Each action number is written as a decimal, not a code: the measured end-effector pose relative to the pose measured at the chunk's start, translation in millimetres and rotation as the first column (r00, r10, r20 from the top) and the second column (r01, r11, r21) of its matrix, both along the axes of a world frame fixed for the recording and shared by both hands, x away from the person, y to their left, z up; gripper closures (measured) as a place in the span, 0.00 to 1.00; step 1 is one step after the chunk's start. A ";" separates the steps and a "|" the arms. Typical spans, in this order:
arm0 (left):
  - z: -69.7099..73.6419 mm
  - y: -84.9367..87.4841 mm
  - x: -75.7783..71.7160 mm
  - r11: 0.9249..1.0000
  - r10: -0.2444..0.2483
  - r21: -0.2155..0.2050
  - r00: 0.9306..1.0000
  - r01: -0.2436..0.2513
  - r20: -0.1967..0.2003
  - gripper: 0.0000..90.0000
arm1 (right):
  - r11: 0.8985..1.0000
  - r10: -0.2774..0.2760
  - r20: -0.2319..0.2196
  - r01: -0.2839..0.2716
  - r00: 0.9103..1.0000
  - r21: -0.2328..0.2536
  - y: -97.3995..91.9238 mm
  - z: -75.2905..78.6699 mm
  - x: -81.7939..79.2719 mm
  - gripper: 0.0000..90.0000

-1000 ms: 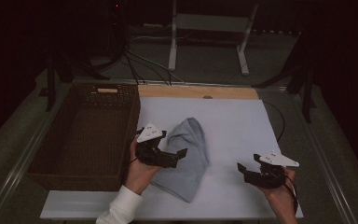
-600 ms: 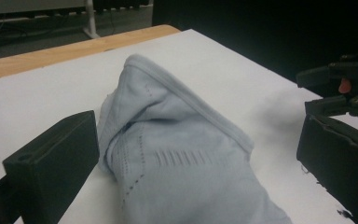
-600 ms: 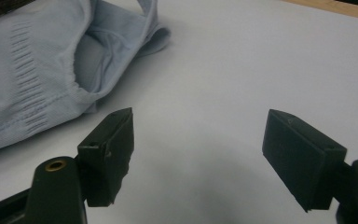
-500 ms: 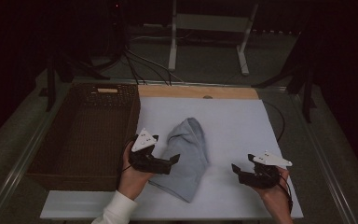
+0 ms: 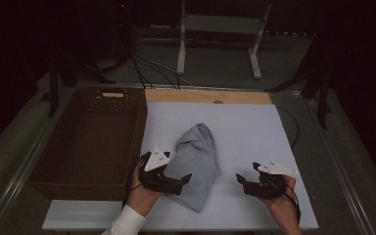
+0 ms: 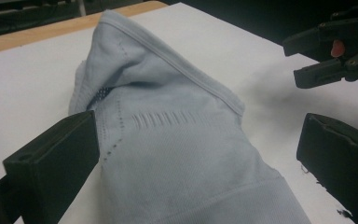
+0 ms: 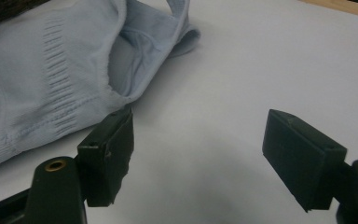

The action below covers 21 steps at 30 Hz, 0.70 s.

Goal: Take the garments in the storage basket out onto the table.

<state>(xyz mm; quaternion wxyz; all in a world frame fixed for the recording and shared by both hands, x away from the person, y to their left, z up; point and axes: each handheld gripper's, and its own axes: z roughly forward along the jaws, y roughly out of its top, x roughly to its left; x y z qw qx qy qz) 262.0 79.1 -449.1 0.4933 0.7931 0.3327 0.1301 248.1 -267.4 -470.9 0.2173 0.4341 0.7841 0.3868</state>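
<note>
Now the left gripper [image 5: 185, 179], jaws apart, straddles the near end of the garment [image 5: 196, 164] lying mid-table beside the basket [image 5: 90, 142]; the right gripper [image 5: 241, 181] waits open nearby; next, probably, a pinch.

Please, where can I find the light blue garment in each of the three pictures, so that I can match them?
High view: the light blue garment lies in the middle of the white board, right of the basket.
Left gripper view: it lies in the centre, between the two black jaws.
Right gripper view: it lies at the upper left, beside the left jaw.
Shared landmark: the white board under the garment.
</note>
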 end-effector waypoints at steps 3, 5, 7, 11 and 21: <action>-3.0 -0.5 -1.2 1.000 -0.007 0.002 1.000 0.007 -0.006 0.00 | 1.000 0.004 -0.002 -0.004 1.000 0.001 2.2 -0.4 -0.1 0.28; -5.0 -1.2 -1.8 1.000 -0.016 0.002 1.000 0.016 -0.013 0.00 | 1.000 0.009 -0.005 -0.009 1.000 0.000 3.7 -0.8 -0.2 0.28; -7.6 -2.9 -2.3 1.000 -0.020 0.005 1.000 0.021 -0.021 0.00 | 1.000 0.013 -0.004 -0.013 1.000 -0.002 4.8 -1.1 -0.3 0.28; -14.0 -7.5 -1.3 0.999 -0.039 0.021 0.998 0.040 -0.039 0.00 | 1.000 0.017 -0.006 -0.017 1.000 -0.001 6.3 -1.4 -0.5 0.28; -35.6 -14.8 7.5 0.993 -0.032 0.113 0.995 0.042 -0.090 0.01 | 1.000 0.026 -0.006 -0.026 1.000 -0.004 8.0 -2.1 -1.4 0.28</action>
